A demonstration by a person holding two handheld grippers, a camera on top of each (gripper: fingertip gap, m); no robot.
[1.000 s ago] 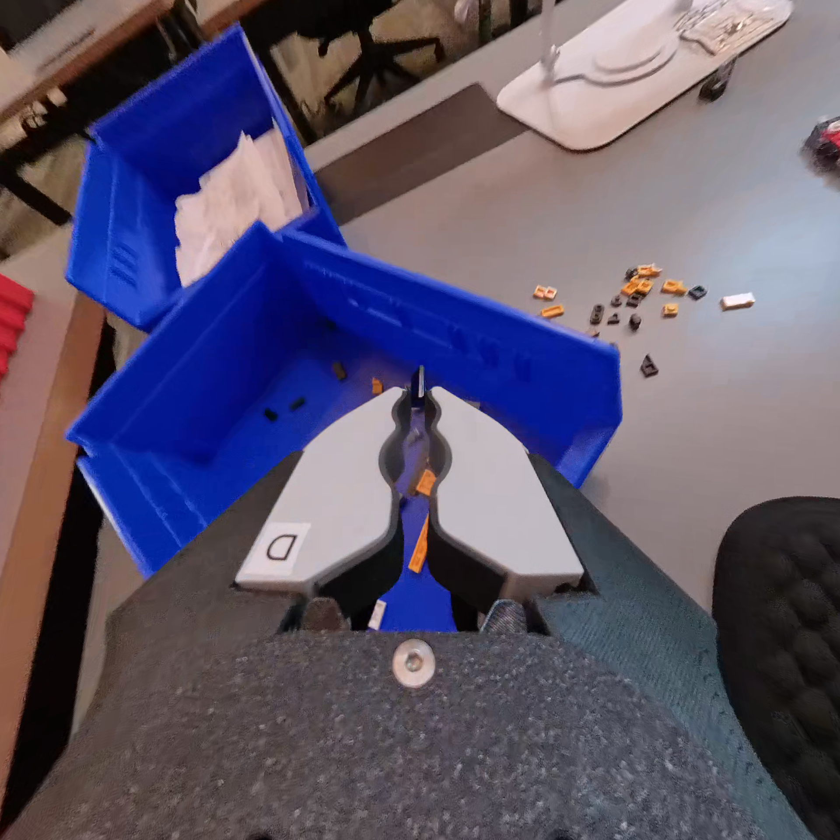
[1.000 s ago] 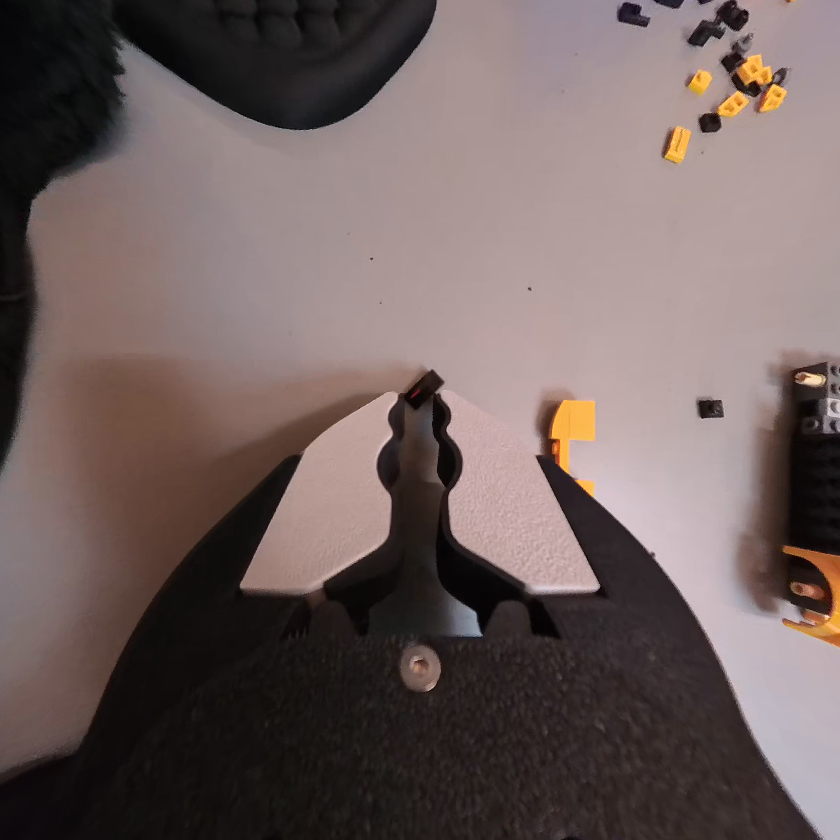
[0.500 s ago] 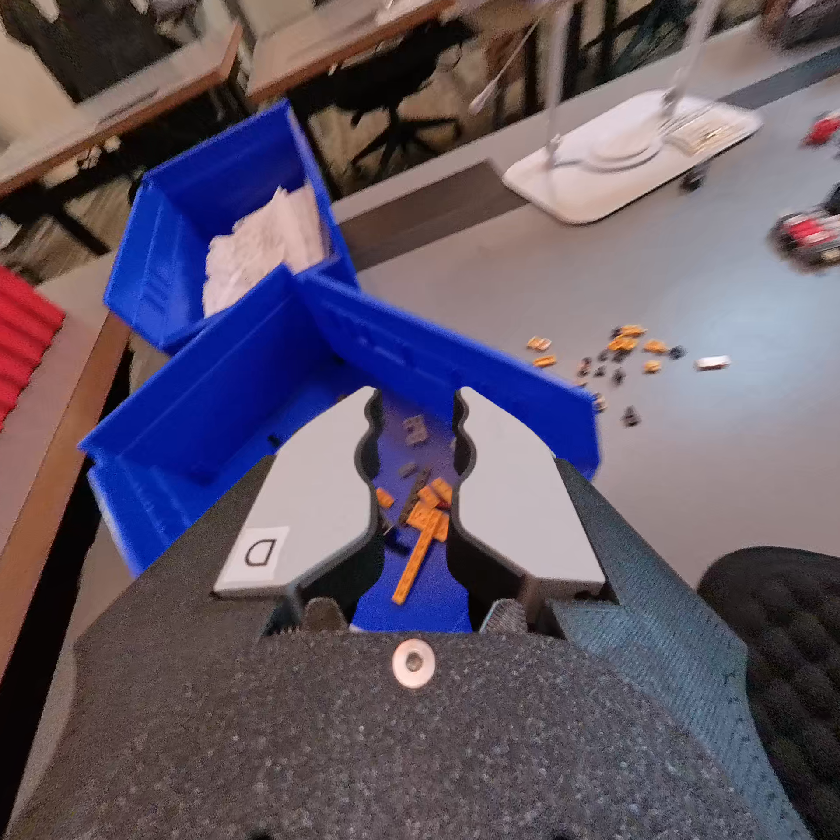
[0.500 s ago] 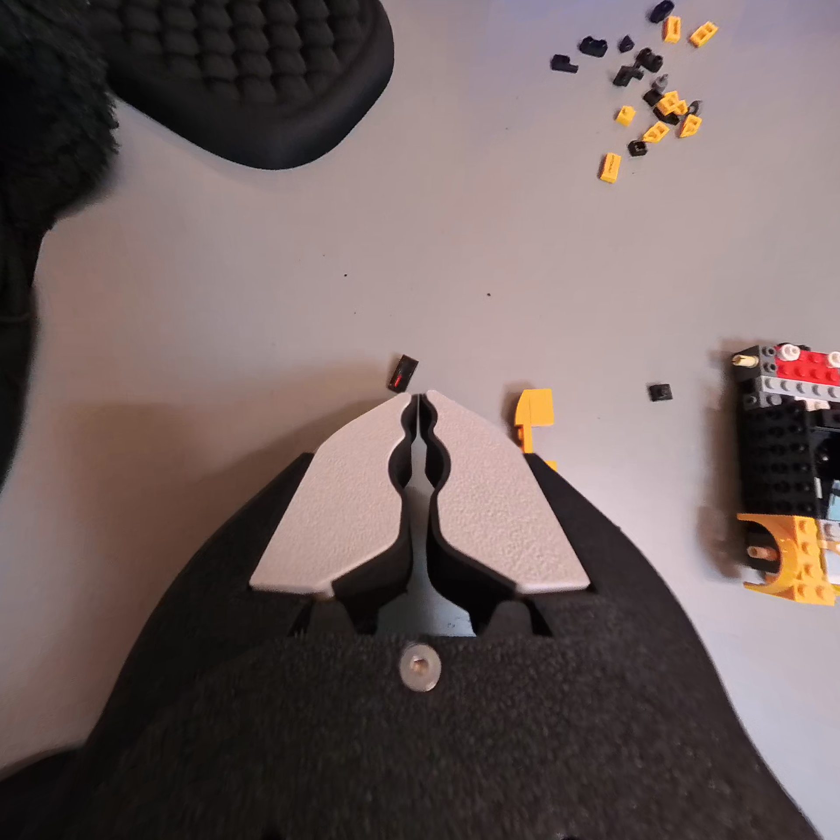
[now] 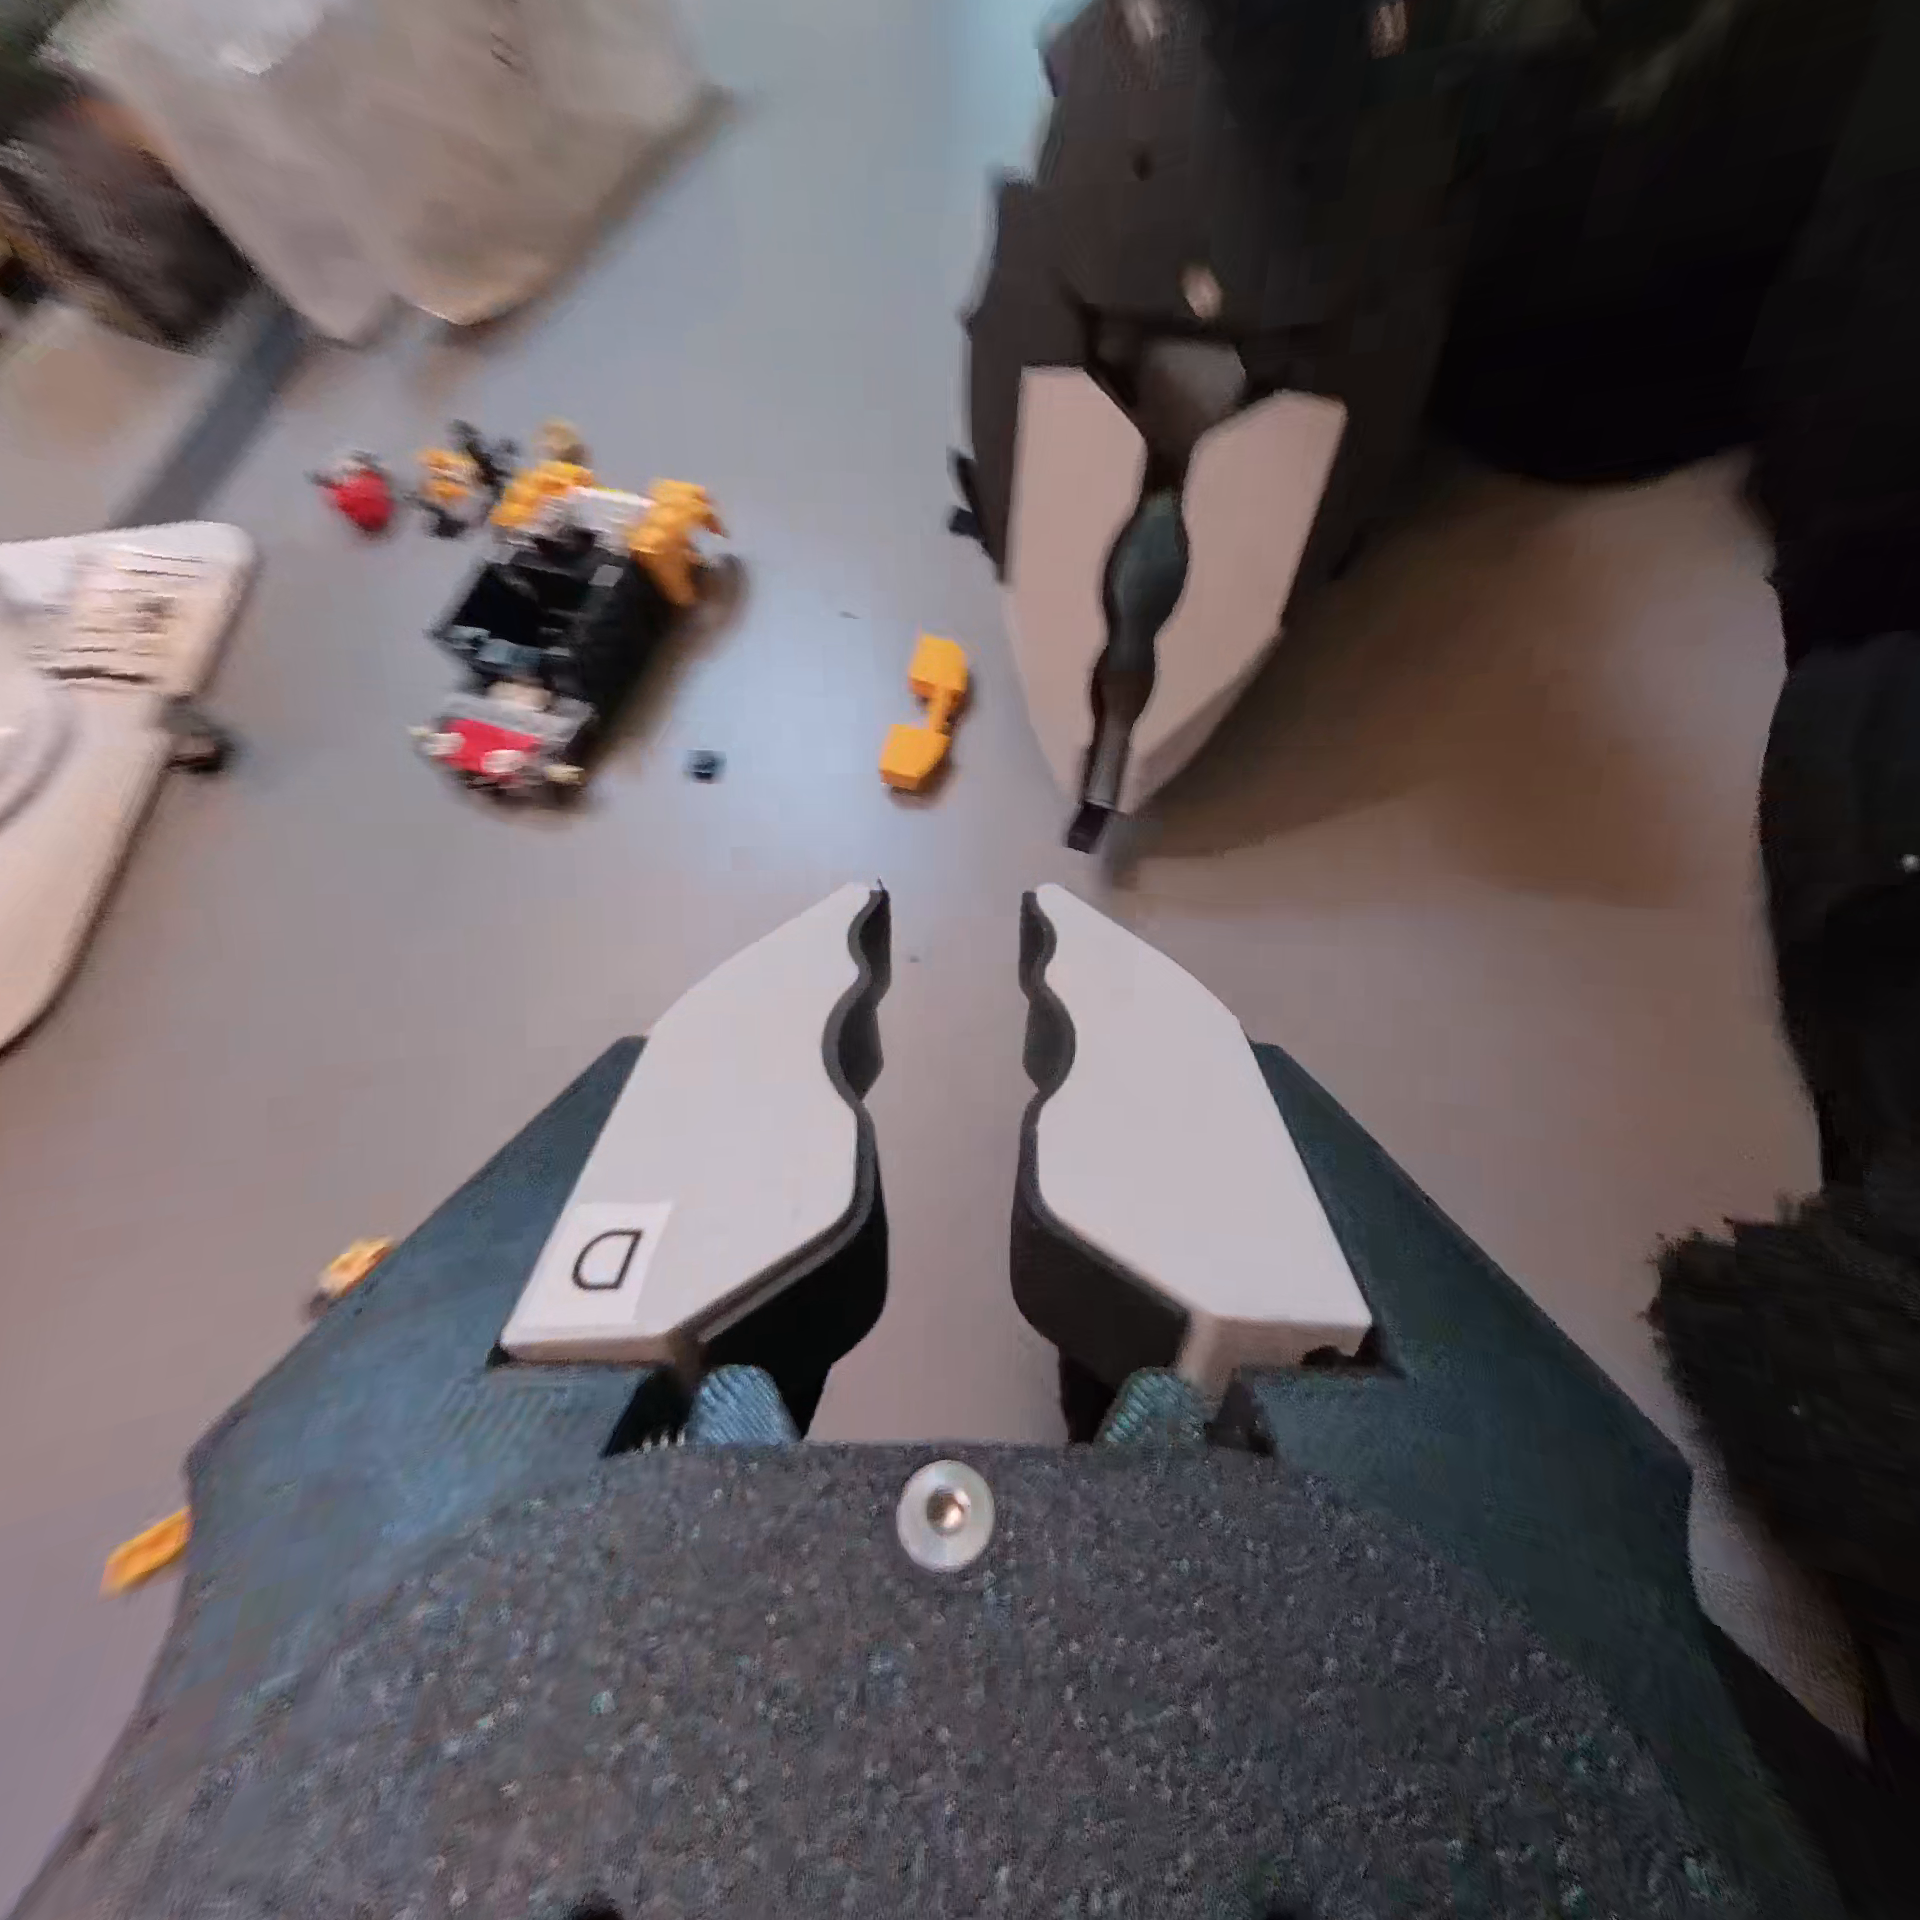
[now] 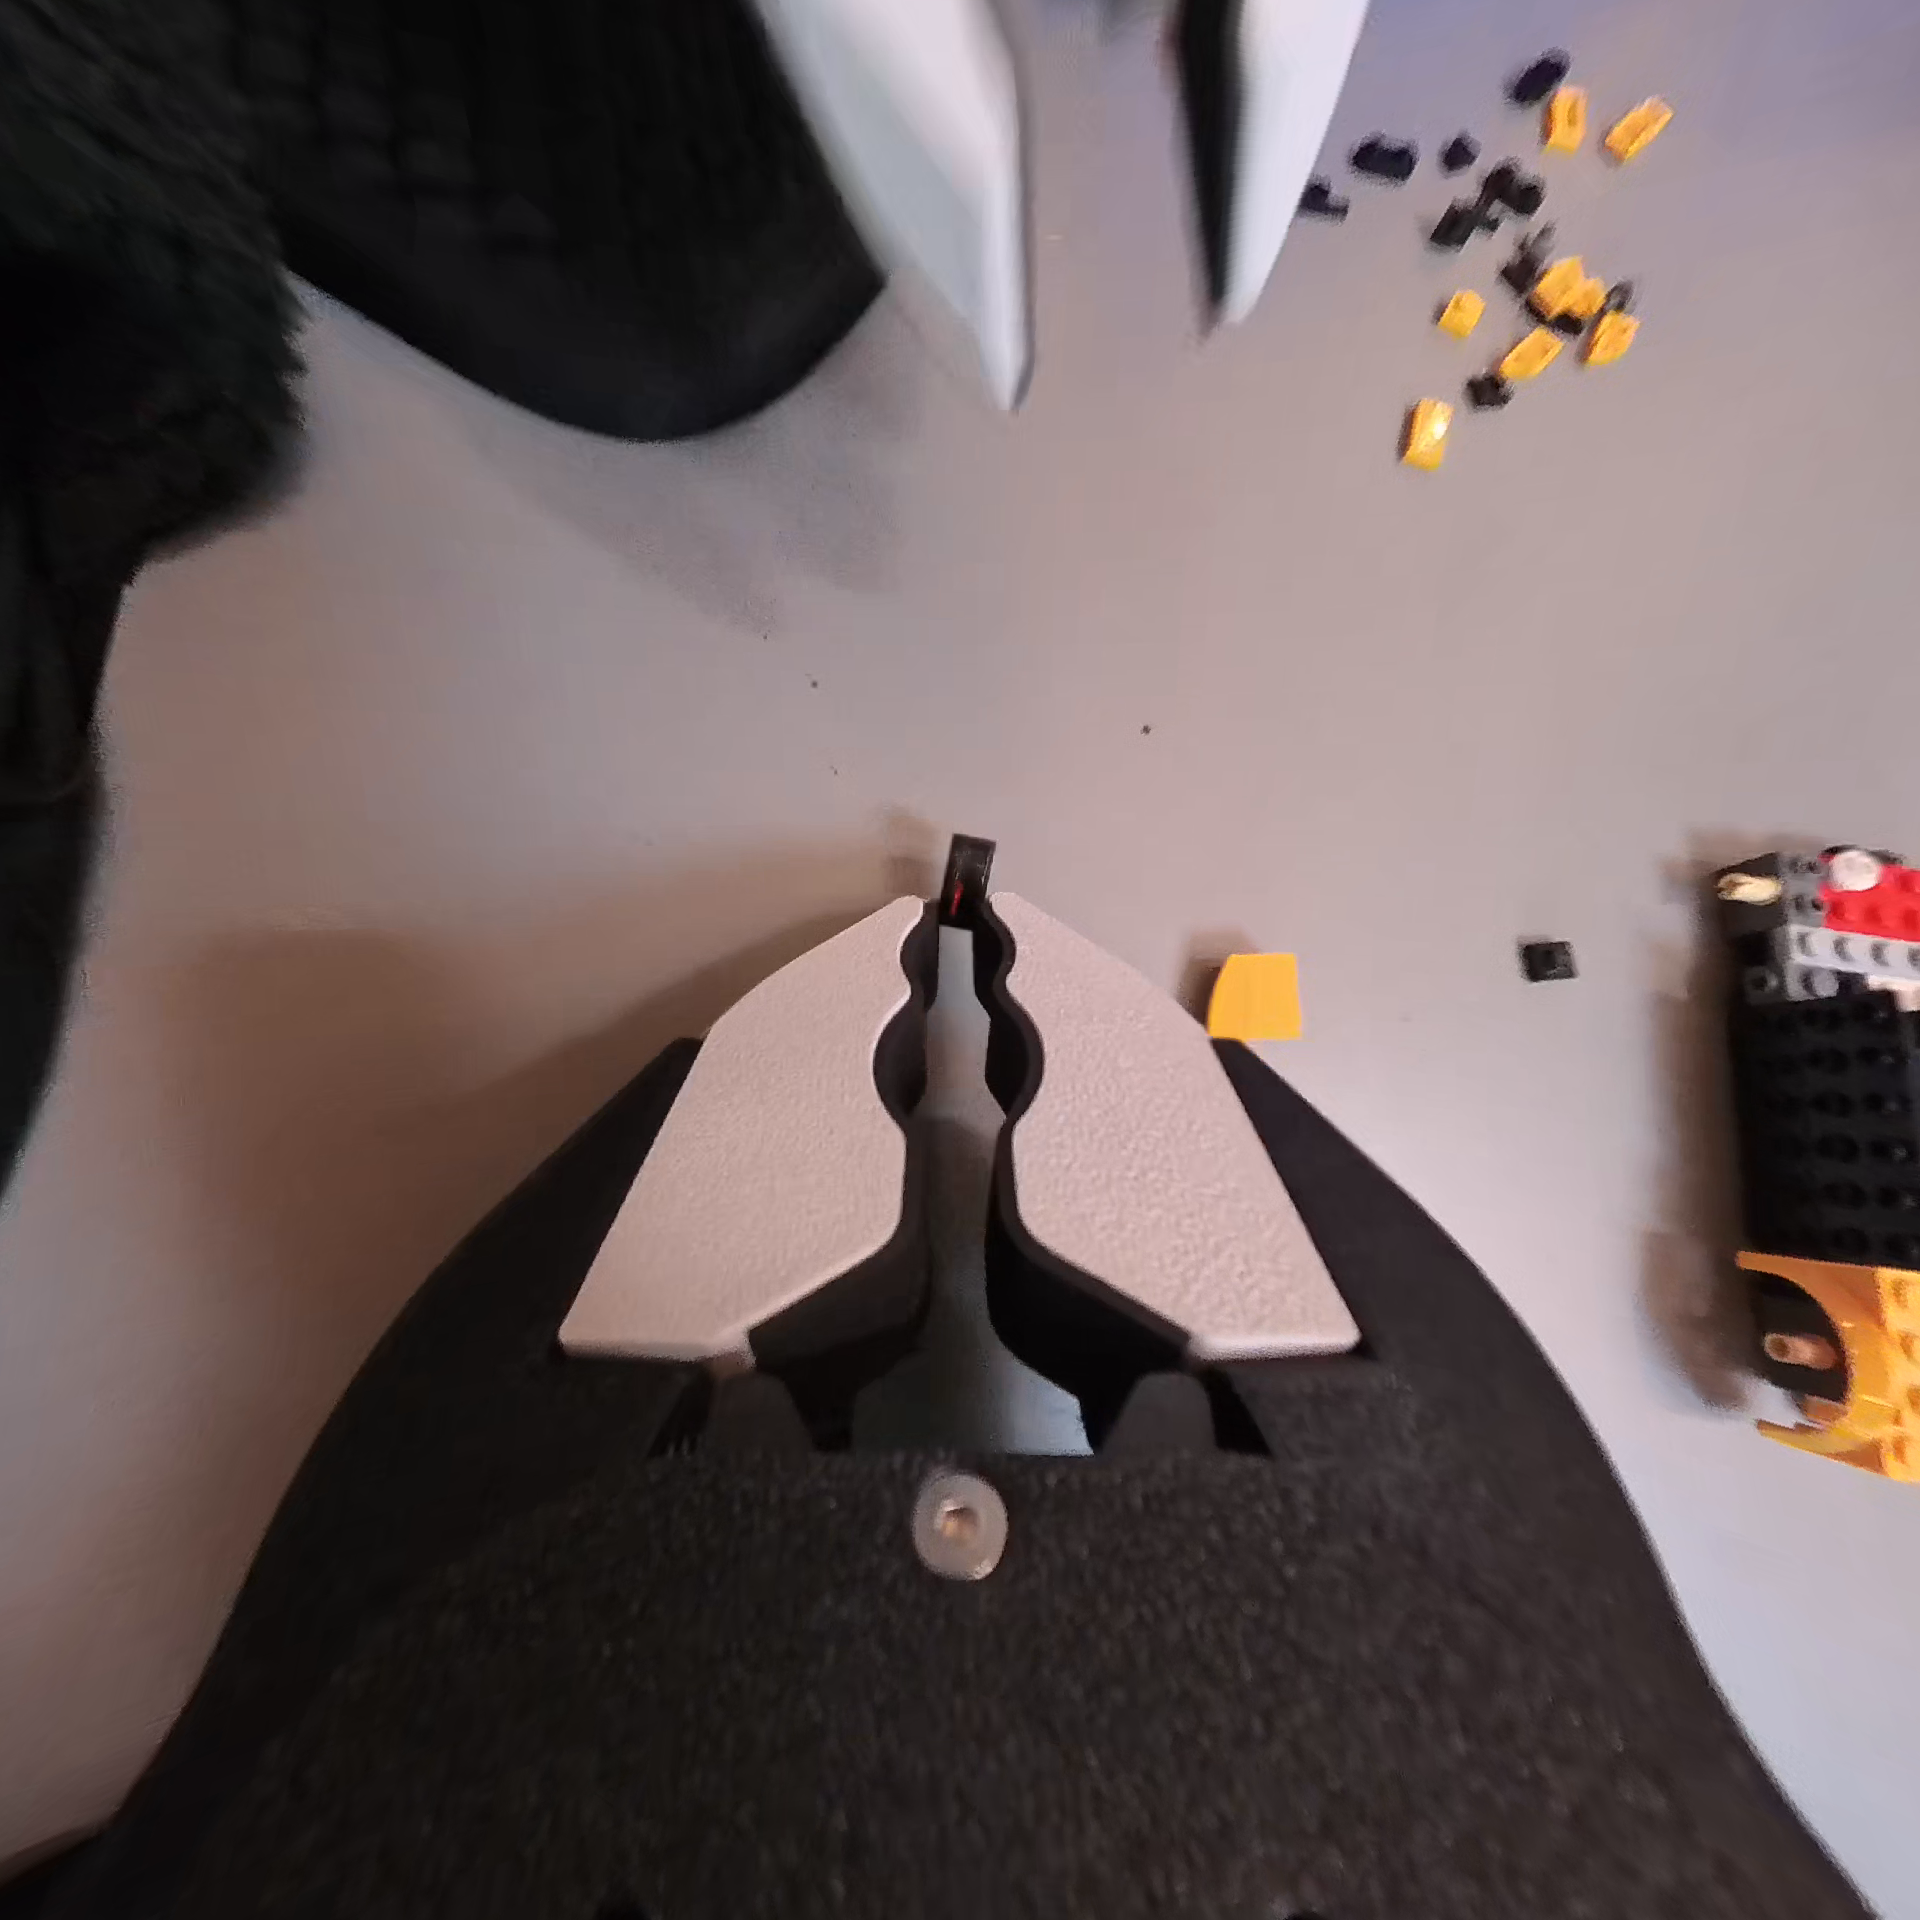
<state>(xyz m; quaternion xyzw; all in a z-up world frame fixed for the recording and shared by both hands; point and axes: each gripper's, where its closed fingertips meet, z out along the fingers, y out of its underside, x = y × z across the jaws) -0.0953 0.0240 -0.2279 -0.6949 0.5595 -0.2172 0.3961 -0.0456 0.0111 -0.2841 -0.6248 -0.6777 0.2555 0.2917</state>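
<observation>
In the right wrist view my right gripper (image 6: 961, 904) is shut on a small black piece with a red mark (image 6: 968, 873), pinched at the very fingertips just over the grey table (image 6: 623, 748). The left wrist view shows the same piece (image 5: 1088, 826) at the tip of the right gripper (image 5: 1103, 795). My left gripper (image 5: 954, 899) is open and empty, low over the table and facing the right gripper. Its blurred fingers also show at the top of the right wrist view (image 6: 1112, 353).
An orange piece (image 6: 1255, 995) lies right of the right gripper, then a tiny black piece (image 6: 1546, 958) and a black, red and yellow brick build (image 6: 1829, 1143). Several small yellow and black pieces (image 6: 1527, 281) lie scattered at the far right. A black padded chair (image 6: 520, 208) stands at the far left. The left gripper's tips are roughly 8 cm from the right gripper's.
My left gripper opened over the blue bin, let its small black piece go, then swung to the table. My right gripper shut on air beside the black piece, then closed on it again.
</observation>
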